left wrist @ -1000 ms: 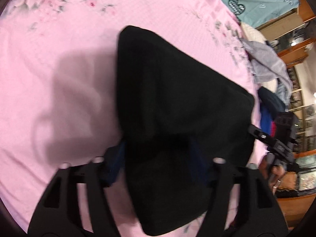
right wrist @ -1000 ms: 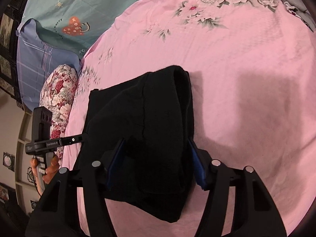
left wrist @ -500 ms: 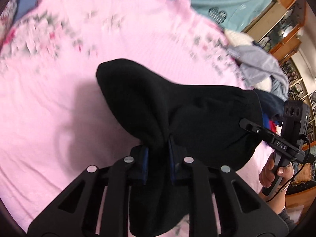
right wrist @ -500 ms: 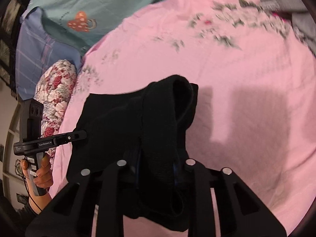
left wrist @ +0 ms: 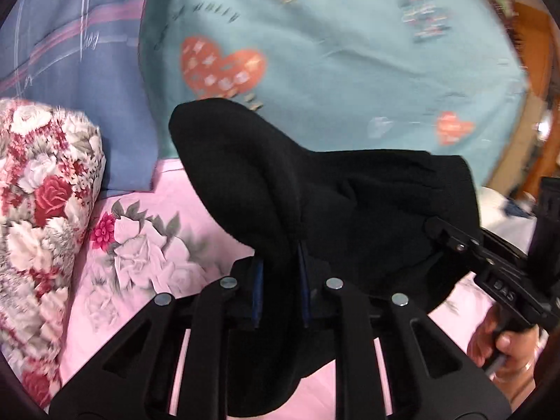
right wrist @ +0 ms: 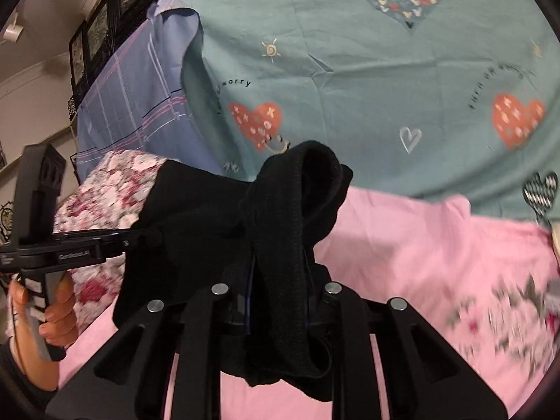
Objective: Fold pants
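The black pants (left wrist: 350, 210) hang bunched between my two grippers, lifted off the pink floral bedsheet (left wrist: 147, 245). My left gripper (left wrist: 280, 287) is shut on one end of the pants, with cloth spilling over and below its fingers. My right gripper (right wrist: 278, 294) is shut on the other end of the pants (right wrist: 287, 217), where a ribbed band folds over the top. The right gripper also shows in the left wrist view (left wrist: 490, 266), and the left gripper shows in the right wrist view (right wrist: 70, 245).
A teal sheet with hearts (right wrist: 385, 70) and a blue plaid sheet (right wrist: 133, 98) hang behind the bed. A rose-print pillow (left wrist: 42, 210) lies at the bed's left. Wooden furniture (left wrist: 535, 70) stands at the far right.
Both grippers closed on the pants and raised them off the bed. The views tilted up from the sheet toward the hanging sheets behind.
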`<state>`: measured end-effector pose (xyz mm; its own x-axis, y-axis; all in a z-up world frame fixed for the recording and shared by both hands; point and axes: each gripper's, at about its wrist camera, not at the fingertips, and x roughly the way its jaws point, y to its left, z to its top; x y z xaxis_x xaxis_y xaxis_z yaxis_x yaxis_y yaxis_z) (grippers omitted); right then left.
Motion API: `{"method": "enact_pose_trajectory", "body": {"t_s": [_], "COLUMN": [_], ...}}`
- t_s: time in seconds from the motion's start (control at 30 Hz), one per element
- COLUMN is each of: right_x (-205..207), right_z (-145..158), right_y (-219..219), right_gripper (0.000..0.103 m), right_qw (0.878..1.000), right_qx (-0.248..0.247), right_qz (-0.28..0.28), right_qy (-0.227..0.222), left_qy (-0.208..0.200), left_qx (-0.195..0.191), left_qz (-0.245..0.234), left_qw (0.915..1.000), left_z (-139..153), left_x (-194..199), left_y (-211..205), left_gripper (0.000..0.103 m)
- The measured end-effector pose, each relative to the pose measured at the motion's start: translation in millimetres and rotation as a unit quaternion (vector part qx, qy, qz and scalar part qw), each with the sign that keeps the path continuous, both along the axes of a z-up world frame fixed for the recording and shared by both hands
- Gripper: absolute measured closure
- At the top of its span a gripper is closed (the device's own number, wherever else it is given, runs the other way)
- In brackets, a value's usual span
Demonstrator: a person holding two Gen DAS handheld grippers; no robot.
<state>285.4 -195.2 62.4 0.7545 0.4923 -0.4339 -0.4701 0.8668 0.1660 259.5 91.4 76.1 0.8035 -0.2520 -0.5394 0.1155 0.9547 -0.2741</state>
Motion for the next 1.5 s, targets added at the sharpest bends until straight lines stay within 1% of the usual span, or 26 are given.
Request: {"method": "enact_pose_trajectory", "body": {"t_s": [0.07,0.1,0.13,0.17,0.2,0.23,0.27,0.3,0.33,0.37,0.47,0.53,0.57,0.67,0.73,0.77,0.8,0.83,0.9,0.97,1.0,1.1,1.2,1.27,1.37,1.5], "right_x": [33,48,65,80,91,105,114,117,115,112,114,104,91,43,3,-16,-32,-53,-82,-106,-115,-141,-150,-151,-146,-143], "right_z": [-20,-32,-52,-73,-86,-110,-124,-135,-143,-145,-140,-126,-118,-92,-85,-83,-82,-81,-84,-85,-86,-94,-103,-108,-114,-123], "right_y": [12,18,25,27,28,26,25,22,16,12,3,0,3,2,-1,-1,-2,-2,-4,-1,0,-2,-3,-4,0,-1], "right_gripper": [0.083,0.083,0.082,0.082,0.082,0.082,0.073,0.059,0.054,0.051,0.051,0.051,0.051,0.046,0.045,0.040,0.032,0.029,0.016,0.014,0.014,0.014,0.013,0.011,0.010,0.009], "right_qw": [1.000,1.000,0.998,0.996,0.995,0.990,0.986,0.982,0.981,0.982,0.983,0.982,0.983,0.985,0.986,0.987,0.987,0.989,0.989,0.988,0.987,0.987,0.986,0.986,0.986,0.987], "right_qx": [-0.006,-0.020,-0.049,-0.070,-0.084,-0.106,-0.122,-0.138,-0.145,-0.144,-0.133,-0.124,-0.115,-0.084,-0.072,-0.066,-0.060,-0.050,-0.038,-0.042,-0.042,-0.024,-0.006,-0.009,-0.036,-0.028], "right_qz": [-0.001,-0.006,-0.027,-0.048,-0.061,-0.083,-0.101,-0.118,-0.122,-0.116,-0.114,-0.129,-0.133,-0.139,-0.137,-0.135,-0.130,-0.125,-0.125,-0.126,-0.133,-0.145,-0.161,-0.166,-0.160,-0.152], "right_qy": [0.001,-0.002,-0.004,0.004,0.013,0.039,0.054,0.053,0.036,0.028,0.052,0.066,0.062,0.055,0.057,0.062,0.067,0.067,0.066,0.073,0.075,0.064,0.037,0.026,0.027,0.040], "left_qy": [0.026,0.049,0.073,0.096,0.108,0.112,0.110,0.102,0.097,0.096,0.127,0.131,0.129,0.121,0.107,0.102,0.094,0.089,0.087,0.078,0.067,0.053,0.041,0.036,0.041,0.044], "left_qx": [0.007,0.018,0.030,0.051,0.055,0.044,0.040,0.060,0.080,0.083,0.052,0.053,0.052,0.036,0.049,0.062,0.073,0.079,0.089,0.088,0.084,0.074,0.084,0.085,0.071,0.081], "left_qz": [0.023,0.037,0.050,0.071,0.079,0.084,0.085,0.105,0.124,0.129,0.132,0.148,0.153,0.150,0.153,0.155,0.151,0.149,0.143,0.146,0.141,0.121,0.122,0.131,0.128,0.125], "left_qw": [0.9994,0.9979,0.9957,0.9916,0.9895,0.9891,0.9894,0.9874,0.9842,0.9835,0.9818,0.9789,0.9784,0.9806,0.9811,0.9807,0.9813,0.9817,0.9819,0.9822,0.9842,0.9885,0.9882,0.9870,0.9884,0.9879], "left_z": [-30,-53,-77,-100,-113,-127,-131,-134,-135,-135,-134,-122,-117,-97,-93,-90,-90,-89,-92,-95,-97,-105,-105,-105,-107,-110], "left_x": [35,55,71,80,84,86,85,82,80,79,73,54,44,-16,-49,-62,-80,-94,-123,-143,-152,-162,-163,-163,-163,-162], "left_y": [1,2,3,6,11,17,21,24,27,30,44,48,49,40,28,20,12,7,-5,-11,-15,-21,-23,-21,-16,-18], "left_gripper": [0.087,0.086,0.085,0.085,0.081,0.071,0.062,0.034,0.019,0.017,0.017,0.019,0.018,0.006,0.004,0.004,0.003,0.003,0.003,0.003,0.002,0.002,0.002,0.002,0.002,0.002]}}
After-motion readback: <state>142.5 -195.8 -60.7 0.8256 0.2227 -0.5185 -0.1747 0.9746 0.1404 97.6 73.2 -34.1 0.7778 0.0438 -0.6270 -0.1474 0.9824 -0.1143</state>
